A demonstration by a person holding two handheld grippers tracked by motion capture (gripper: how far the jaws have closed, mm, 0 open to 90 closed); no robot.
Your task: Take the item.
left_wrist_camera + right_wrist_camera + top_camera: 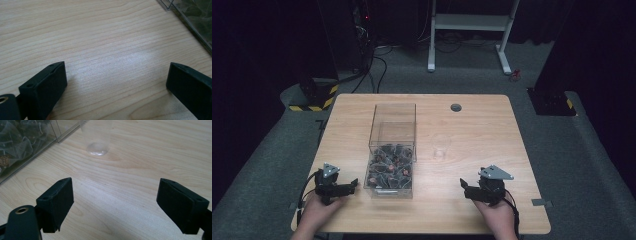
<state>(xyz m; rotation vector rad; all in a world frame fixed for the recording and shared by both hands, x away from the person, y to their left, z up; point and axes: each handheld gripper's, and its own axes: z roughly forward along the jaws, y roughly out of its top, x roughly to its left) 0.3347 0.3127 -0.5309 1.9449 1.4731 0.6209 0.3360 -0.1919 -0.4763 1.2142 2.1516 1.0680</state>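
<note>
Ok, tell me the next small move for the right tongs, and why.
Probably ease the right tongs forward toward the clear cup. Their jaws stand wide open with nothing between them, low over the table, and in the right gripper view the cup stands upright straight ahead, beside the clear box of sachets.

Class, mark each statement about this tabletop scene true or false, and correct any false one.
1. The clear box holds small wrapped items. True.
2. The left gripper is shut on an item. False: its jaws stand apart, with nothing between them.
3. A clear cup stands upright on the table, apart from the box. True.
4. The right gripper holds the cup. False: it is open, and the cup stands beyond it.
5. The cup stands left of the box. False: it stands right.
</note>
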